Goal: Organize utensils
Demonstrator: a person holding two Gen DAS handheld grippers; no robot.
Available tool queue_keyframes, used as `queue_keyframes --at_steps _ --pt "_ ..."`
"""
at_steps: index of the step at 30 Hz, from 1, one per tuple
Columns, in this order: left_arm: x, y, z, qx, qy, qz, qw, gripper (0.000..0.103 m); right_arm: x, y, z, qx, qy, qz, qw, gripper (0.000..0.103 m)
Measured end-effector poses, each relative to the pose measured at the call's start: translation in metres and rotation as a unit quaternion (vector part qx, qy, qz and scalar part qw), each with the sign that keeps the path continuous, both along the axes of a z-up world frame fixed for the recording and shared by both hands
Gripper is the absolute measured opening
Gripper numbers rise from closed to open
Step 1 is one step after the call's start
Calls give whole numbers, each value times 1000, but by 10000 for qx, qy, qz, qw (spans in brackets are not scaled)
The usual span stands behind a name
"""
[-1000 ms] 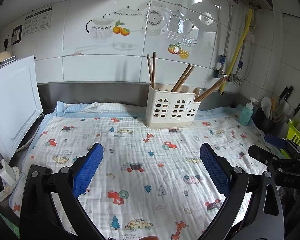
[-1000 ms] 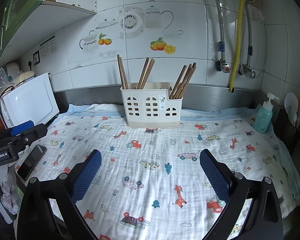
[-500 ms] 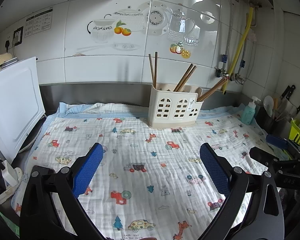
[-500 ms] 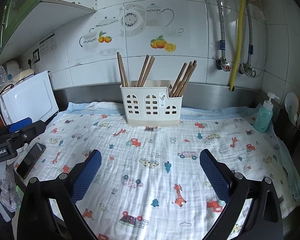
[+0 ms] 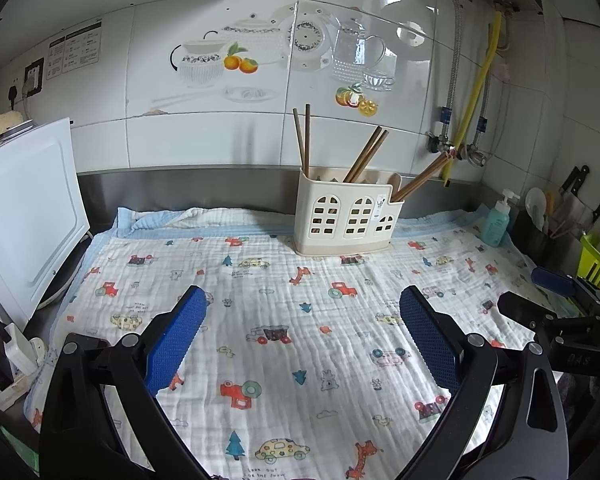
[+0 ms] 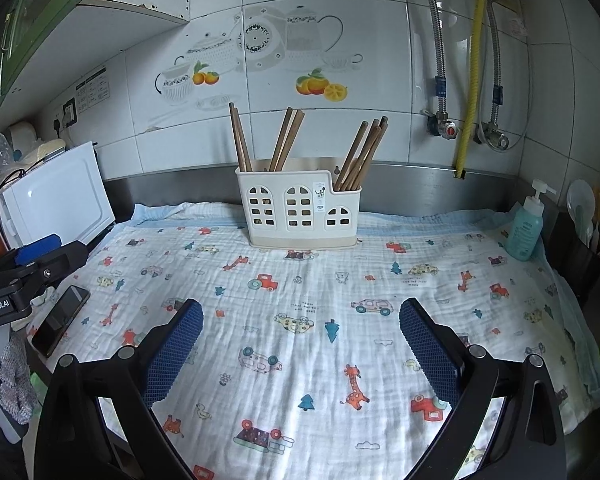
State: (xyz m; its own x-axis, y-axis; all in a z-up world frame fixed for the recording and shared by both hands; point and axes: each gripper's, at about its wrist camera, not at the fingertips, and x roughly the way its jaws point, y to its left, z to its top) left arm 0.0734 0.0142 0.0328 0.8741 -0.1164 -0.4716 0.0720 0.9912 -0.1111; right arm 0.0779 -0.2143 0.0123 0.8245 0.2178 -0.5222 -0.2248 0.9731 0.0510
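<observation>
1. At 12 o'clock on the desk, against the steel backsplash, stands a cream plastic utensil holder [image 6: 300, 212] with arched cut-out windows. It rests on the printed cloth [image 6: 320, 320] that covers the desk.
2. Wooden chopsticks [image 6: 362, 156] sit upright in it, sorted into three clusters: a pair leaning toward 11 o'clock in the far-left compartment, a pair in the middle, a larger bundle leaning toward 1 o'clock in the low right compartment. No loose utensils are visible on the cloth.
3. Left tongs [image 5: 302, 336]: spread wide, nothing between the blue pads, hovering over the cloth near 6 o'clock, well apart from the holder [image 5: 344, 216].
4. Right tongs [image 6: 300, 340]: likewise released and empty, low over the cloth, facing the holder squarely.
5. Handling judgement, chopsticks: light, stiff, thin, smooth wood. Likely to roll or pivot between the pads if pinched at the tip. Best taken on the exposed upper shaft, above the holder rim, and lifted along the stick's own lean so it does not lever against the wall.
6. Handling judgement, holder: thin plastic, light, probably tips or slides on the soft cloth if a stick drags. One pair of tongs could steady the rim while the other draws.
7. At 3 o'clock a green soap bottle [image 6: 524, 228]; at 9 o'clock a phone [image 6: 60, 320] on the cloth edge. Neither obstructs.
</observation>
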Motion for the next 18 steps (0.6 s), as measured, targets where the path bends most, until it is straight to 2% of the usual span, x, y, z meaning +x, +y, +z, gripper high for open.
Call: queue_keyframes --at_steps 18 --pt "0 0 -2 -5 11 -2 10000 96 0 0 -1 11 8 11 10000 95"
